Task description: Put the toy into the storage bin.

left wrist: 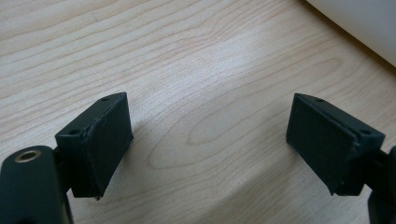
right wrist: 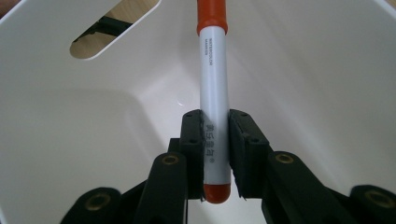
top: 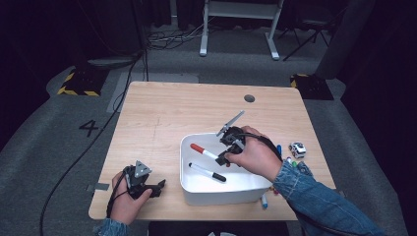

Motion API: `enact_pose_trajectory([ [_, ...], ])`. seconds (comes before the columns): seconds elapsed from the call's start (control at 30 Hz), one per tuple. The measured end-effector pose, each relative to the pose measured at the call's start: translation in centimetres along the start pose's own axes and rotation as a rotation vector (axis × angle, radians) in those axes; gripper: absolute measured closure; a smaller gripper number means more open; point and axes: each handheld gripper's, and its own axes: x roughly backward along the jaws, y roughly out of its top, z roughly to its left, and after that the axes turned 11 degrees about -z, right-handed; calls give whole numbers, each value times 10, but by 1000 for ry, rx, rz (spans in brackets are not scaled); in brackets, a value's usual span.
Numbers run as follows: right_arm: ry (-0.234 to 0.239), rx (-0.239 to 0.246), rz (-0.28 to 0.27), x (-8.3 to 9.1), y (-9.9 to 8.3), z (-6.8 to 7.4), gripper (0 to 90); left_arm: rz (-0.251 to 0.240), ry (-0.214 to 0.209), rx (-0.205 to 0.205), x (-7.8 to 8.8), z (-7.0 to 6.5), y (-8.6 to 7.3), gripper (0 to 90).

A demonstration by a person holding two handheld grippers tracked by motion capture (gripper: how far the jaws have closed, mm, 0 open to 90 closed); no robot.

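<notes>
A white bin [top: 196, 192] stands at the table's front right. Over its inside, my right gripper [top: 222, 158] is shut on a white marker with a red cap [top: 203, 151]. In the right gripper view the red-capped marker [right wrist: 214, 88] runs straight up between the pinching pads [right wrist: 240, 140], its cap pointing at the bin's wall [right wrist: 303, 70]. A black-capped marker [top: 207, 172] lies on the bin's floor. My left gripper [top: 158, 188] rests open on the wood at the front left; its pads [left wrist: 105, 140] stand wide apart over bare wood.
Several markers [top: 279, 149] and a small toy car [top: 297, 149] lie on the table right of the bin. The bin's corner [left wrist: 364, 23] sits close to the left gripper. A dark grommet hole [top: 249, 98] marks the table's far side.
</notes>
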Motion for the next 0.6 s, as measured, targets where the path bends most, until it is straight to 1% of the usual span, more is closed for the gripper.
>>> enact_pose_trajectory([
  [0.03,-9,-4,4,-1,1,-1,764,0,-4,2,0,0,0,145],
  [0.1,-3,-16,1,-4,3,-3,763,1,4,-1,0,0,0,145],
  [0.17,-13,-18,3,-6,5,-6,764,2,3,-1,0,0,0,145],
  [0.23,-5,-29,6,-8,6,-6,763,0,-2,4,0,0,0,145],
  [0.33,-7,-18,2,-10,10,-5,764,2,3,-1,0,0,0,145],
  [0.4,2,-26,-17,-10,12,-4,764,2,2,0,0,0,0,145],
  [0.5,3,-22,-27,-11,15,-3,764,0,1,-1,0,0,0,145],
  [0.53,2,-28,-25,-12,15,-3,764,1,3,-1,0,0,0,145],
  [0.6,-4,-16,-29,-16,16,-3,764,1,3,-1,0,0,0,145],
])
